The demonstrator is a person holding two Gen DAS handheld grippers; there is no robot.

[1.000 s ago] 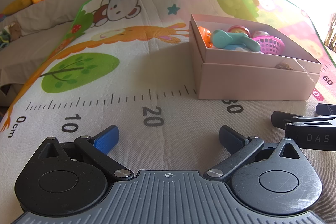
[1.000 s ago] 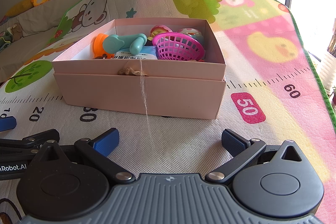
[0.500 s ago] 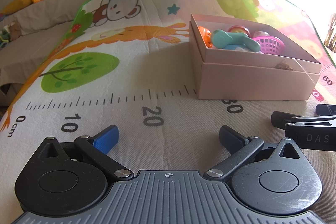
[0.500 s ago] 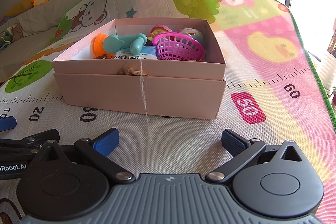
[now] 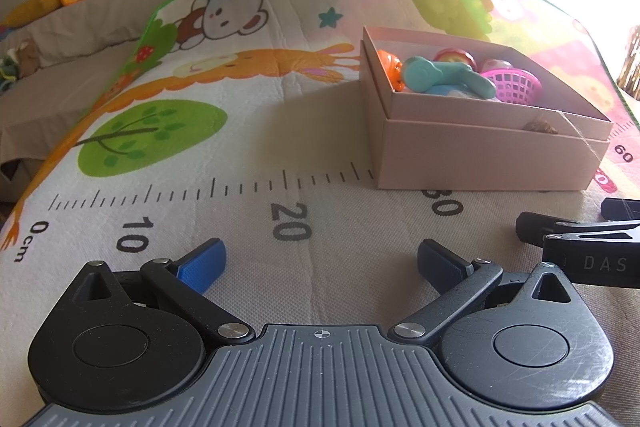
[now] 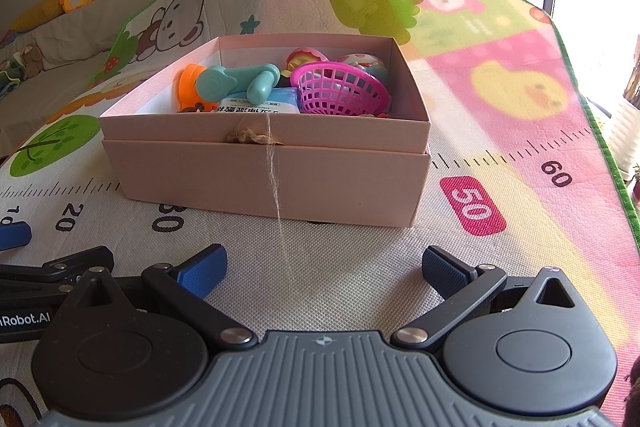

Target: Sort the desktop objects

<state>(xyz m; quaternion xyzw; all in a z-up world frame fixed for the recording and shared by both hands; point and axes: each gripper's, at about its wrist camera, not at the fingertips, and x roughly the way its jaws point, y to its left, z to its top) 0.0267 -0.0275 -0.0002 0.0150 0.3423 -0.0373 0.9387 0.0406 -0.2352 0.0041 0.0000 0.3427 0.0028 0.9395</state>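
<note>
Several toys already lie inside the pink box (image 6: 272, 171): a teal toy (image 6: 236, 81), an orange piece (image 6: 188, 83), a magenta basket (image 6: 340, 89) and a labelled packet (image 6: 260, 105). The box stands on the printed play mat (image 6: 500, 99), ahead of both tools, near the ruler's 30 mark. No loose item shows on the mat around it. Left tongs (image 5: 320, 261) and right tongs (image 6: 322, 267) rest low on the mat, side by side, jaws spread wide, grasping nothing. Judgement: sorting appears complete or paused; any next move calls for locating a remaining object out of view.
</note>
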